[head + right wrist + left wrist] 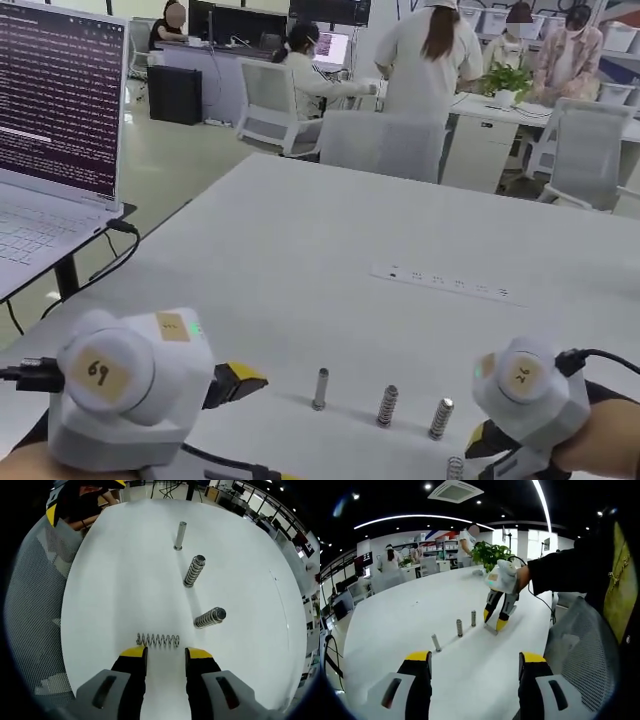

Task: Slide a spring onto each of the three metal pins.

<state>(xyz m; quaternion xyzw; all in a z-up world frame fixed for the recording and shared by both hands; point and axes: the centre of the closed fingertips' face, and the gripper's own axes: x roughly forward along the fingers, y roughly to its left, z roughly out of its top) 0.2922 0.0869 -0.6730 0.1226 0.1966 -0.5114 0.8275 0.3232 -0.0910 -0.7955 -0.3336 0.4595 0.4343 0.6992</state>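
White tabletop in a busy open-plan office, with a laptop at its left edge and a power strip lying farther back, served as your workbench. Three metal pins stood in a row near you: the bare pin on the left carried nothing, while the middle pin and the right pin each wore a spring. One loose spring lay flat and crosswise on the table just ahead of your right gripper, whose yellow-tipped jaws were parted a little with nothing between them — whether the tips touched the coil or stopped just short could not be told. Your left gripper hovered to the left of the row, its jaws spread wide and empty, aimed across the table toward the pins and the other gripper. Behind the bench, several people stood or sat at desks among office chairs — and a potted plant sat on a desk at the back.
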